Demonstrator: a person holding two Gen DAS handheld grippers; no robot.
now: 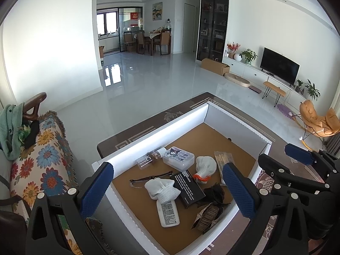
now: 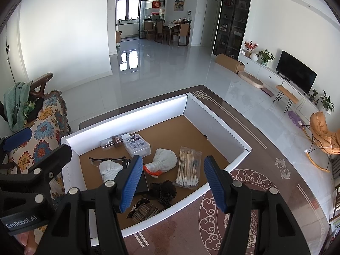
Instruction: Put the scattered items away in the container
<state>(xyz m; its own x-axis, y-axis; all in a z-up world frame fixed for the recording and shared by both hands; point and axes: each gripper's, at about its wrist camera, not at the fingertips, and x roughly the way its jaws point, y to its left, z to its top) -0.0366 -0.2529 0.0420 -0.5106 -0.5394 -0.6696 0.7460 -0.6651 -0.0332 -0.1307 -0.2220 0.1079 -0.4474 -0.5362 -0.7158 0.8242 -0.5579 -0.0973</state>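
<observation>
Here, a shallow white-walled container [image 2: 127, 114] with a brown cardboard floor sits on a dark patterned table [image 2: 265, 170], and both grippers hang above its near side with nothing between their fingers. The left gripper [image 1: 170, 191] has its blue-padded jaws spread wide, one finger over the container's left wall and the other over its right wall. The right gripper [image 2: 173, 183] is also spread apart, empty, above the container's near right corner; in the left wrist view it shows at the right edge [image 1: 297, 155].

Inside the container the items lie together. Toward the far left corner a clear bottle with a brown middle [image 2: 111, 142] lies on its side, touching a clear plastic case with a cartoon sticker [image 2: 137, 145]. Near the left wall lies a pair of thin-framed glasses [image 1: 148, 178]. A white rolled sock [image 1: 161, 189] rests near the middle, over a white flat label-printed packet [image 1: 167, 211] and beside a black box with white lettering [image 1: 189, 188]. A white glove with an orange cuff [image 2: 163, 161] lies at the centre. A clear bag of cotton swabs [image 2: 188, 166] lies near the right wall. A black hair claw [image 2: 163, 191] and a patterned folded pouch [image 2: 144, 211] lie by the near wall.
</observation>
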